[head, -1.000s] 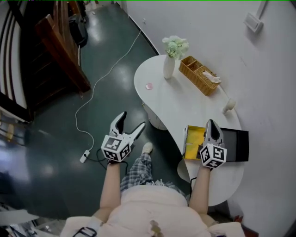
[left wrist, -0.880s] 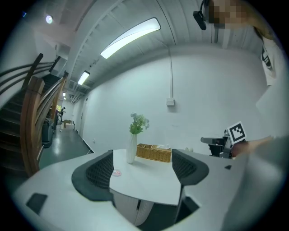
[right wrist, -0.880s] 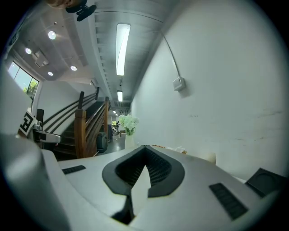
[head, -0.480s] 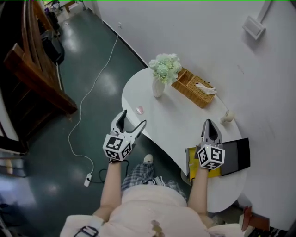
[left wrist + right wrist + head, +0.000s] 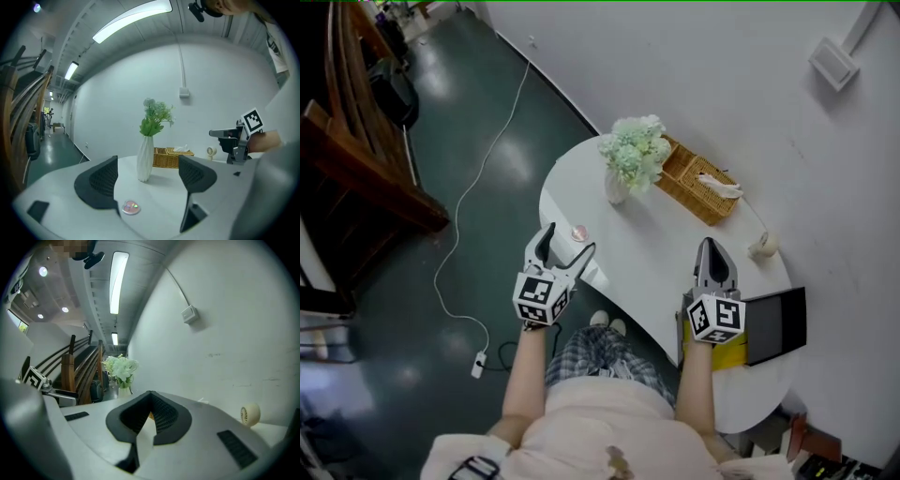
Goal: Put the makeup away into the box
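A small pink makeup compact [image 5: 578, 232] lies near the white table's [image 5: 656, 253] left edge. In the left gripper view the compact [image 5: 131, 207] sits low between the two jaws. My left gripper [image 5: 570, 240] is open, hovering just short of the compact with nothing held. The black box [image 5: 775, 323] with a yellow inside [image 5: 727, 355] lies at the table's near right end. My right gripper [image 5: 713, 246] is shut and empty, above the table just left of the box. Its closed jaws [image 5: 149, 397] point toward the flowers.
A white vase of pale flowers [image 5: 630, 155] stands at the table's far side, with a wicker tissue basket [image 5: 696, 180] to its right. A small cream round object [image 5: 762, 246] sits by the wall. A white cable [image 5: 469, 197] runs across the dark floor.
The view has shifted toward the table. My left gripper has come up to the table edge by the compact. My right gripper has moved off the box, forward over the table.
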The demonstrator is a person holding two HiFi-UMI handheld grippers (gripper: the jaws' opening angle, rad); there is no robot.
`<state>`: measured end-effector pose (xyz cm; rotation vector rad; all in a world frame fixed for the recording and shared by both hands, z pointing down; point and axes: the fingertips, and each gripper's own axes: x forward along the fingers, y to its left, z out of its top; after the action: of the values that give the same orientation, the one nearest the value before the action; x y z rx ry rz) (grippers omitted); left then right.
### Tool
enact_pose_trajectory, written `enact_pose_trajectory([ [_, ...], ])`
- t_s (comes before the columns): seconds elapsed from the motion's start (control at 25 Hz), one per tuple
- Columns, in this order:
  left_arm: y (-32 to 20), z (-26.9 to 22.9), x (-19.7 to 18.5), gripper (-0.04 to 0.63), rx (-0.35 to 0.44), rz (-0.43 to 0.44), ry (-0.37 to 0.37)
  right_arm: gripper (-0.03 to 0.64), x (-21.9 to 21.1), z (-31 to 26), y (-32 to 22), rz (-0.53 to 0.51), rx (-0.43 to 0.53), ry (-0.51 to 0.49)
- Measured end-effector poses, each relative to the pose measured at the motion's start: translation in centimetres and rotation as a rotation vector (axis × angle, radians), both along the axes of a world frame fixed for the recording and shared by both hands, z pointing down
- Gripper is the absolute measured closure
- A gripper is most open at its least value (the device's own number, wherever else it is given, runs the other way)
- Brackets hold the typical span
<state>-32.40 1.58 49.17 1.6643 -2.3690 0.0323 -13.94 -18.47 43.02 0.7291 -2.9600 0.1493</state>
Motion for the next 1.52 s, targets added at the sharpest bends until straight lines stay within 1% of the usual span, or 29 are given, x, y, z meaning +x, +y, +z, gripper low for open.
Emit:
enact_pose_trajectory([
  [0.16, -0.5, 0.7, -0.9, 0.204, -0.006, -0.024, 0.012, 0.601, -2.2, 0.9, 0.2, -0.041, -0.019, 0.004],
  [0.4, -1.6, 2.1, -2.8, 0.204, -0.039, -0.054, 0.011, 0.601, -7.0, 2.9, 1.6, -0.133, -0.052, 0.030],
  [0.56, -2.6, 4.1, -3.9, 0.204, -0.099, -0.071, 0.023, 0.601, -10.2, 5.6, 2.7, -0.201, -0.094, 0.067],
  [0.84, -3.6, 10.4, -5.1, 0.205, -0.236, -0.100, 0.075, 0.601, -14.8, 11.6, 5.5, -0.328, -0.166, 0.166],
  [1.08, -3.7, 15.2, -5.0, 0.206, -0.401, -0.106, 0.092, 0.601, -16.0, 13.9, 7.2, -0.397, -0.193, 0.213],
  [1.32, -3.7, 18.1, -4.8, 0.207, -0.489, -0.090, 0.138, 0.601, -15.9, 14.7, 7.7, -0.410, -0.205, 0.227],
  [1.4, -3.8, 18.6, -4.8, 0.222, -0.508, -0.088, 0.147, 0.601, -15.8, 14.7, 7.7, -0.409, -0.206, 0.227],
  [1.52, -3.8, 19.1, -4.9, 0.282, -0.536, -0.091, 0.143, 0.601, -15.7, 14.6, 7.5, -0.406, -0.206, 0.224],
])
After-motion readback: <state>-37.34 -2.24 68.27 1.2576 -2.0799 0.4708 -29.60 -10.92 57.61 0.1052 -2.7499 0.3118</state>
